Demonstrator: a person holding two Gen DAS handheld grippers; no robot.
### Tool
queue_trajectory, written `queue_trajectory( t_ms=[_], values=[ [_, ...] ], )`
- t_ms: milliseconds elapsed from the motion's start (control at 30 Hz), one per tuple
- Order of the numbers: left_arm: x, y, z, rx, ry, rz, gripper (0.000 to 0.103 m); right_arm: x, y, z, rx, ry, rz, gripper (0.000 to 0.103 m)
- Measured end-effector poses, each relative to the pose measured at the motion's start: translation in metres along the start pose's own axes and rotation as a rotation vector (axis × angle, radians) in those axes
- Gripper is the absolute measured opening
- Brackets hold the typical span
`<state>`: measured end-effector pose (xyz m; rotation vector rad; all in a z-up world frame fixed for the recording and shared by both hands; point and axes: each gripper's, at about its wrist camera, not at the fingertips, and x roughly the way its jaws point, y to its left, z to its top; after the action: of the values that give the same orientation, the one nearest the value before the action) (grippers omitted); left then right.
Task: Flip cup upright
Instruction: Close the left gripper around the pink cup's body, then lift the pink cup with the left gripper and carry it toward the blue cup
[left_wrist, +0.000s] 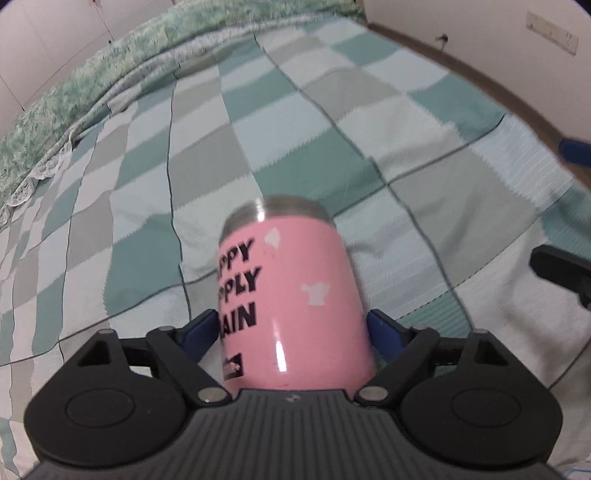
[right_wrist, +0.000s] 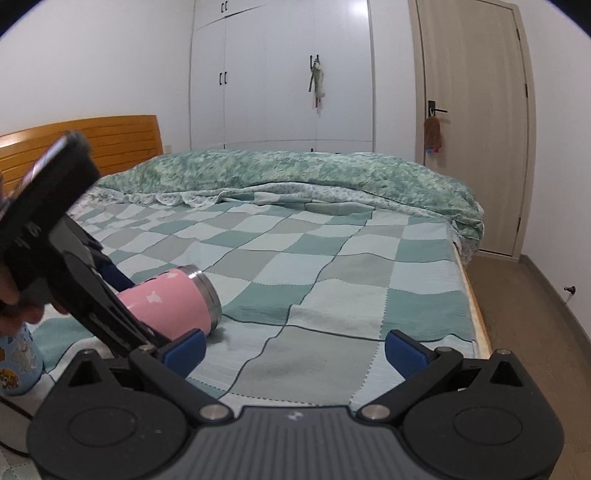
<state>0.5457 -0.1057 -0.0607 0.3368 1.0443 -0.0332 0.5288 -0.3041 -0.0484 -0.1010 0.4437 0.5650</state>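
A pink cup (left_wrist: 291, 295) with black lettering and a steel rim lies between the blue fingers of my left gripper (left_wrist: 291, 328), which is shut on its body. In the right wrist view the same cup (right_wrist: 173, 302) is tilted on its side, steel rim pointing right and low over the checked bedspread (right_wrist: 332, 266), held by the left gripper (right_wrist: 122, 280) coming from the left. My right gripper (right_wrist: 293, 349) is open and empty, low over the bed's front part, right of the cup.
A rumpled green quilt (right_wrist: 295, 173) lies across the far side of the bed. A blue patterned cup (right_wrist: 16, 362) stands at the left edge. The bed's right edge (right_wrist: 476, 306) drops to a brown floor; a door and wardrobe stand behind.
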Motion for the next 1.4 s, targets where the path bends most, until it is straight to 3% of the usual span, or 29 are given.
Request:
queue_trajectory(
  t_ms=[200,533,733,900,1100,1233,1400],
  values=[
    [0.000,-0.010,-0.007,0.075,-0.023,0.038,0.087,0.000,0.005,0.001,-0.017,-0.010,0.019,0.103],
    [0.008,-0.009,0.002,0.064,-0.008,0.039,0.086,-0.011,0.003,0.004,-0.001,-0.053,0.007,0.103],
    [-0.003,-0.010,-0.004,0.115,-0.051,0.014,0.085,-0.016,0.003,0.005,-0.001,-0.058,0.004,0.103],
    [-0.044,-0.011,-0.011,0.119,-0.136,0.010,0.085,-0.041,0.008,0.013,0.003,-0.084,-0.014,0.103],
    [-0.131,-0.006,-0.032,0.106,-0.270,-0.006,0.085,-0.102,0.035,0.035,-0.035,-0.156,-0.050,0.103],
    [-0.188,0.006,-0.071,0.084,-0.324,-0.025,0.086,-0.144,0.067,0.046,-0.053,-0.187,-0.049,0.103],
    [-0.234,0.037,-0.137,0.016,-0.338,-0.031,0.086,-0.185,0.129,0.049,-0.087,-0.193,-0.014,0.103]
  ],
)
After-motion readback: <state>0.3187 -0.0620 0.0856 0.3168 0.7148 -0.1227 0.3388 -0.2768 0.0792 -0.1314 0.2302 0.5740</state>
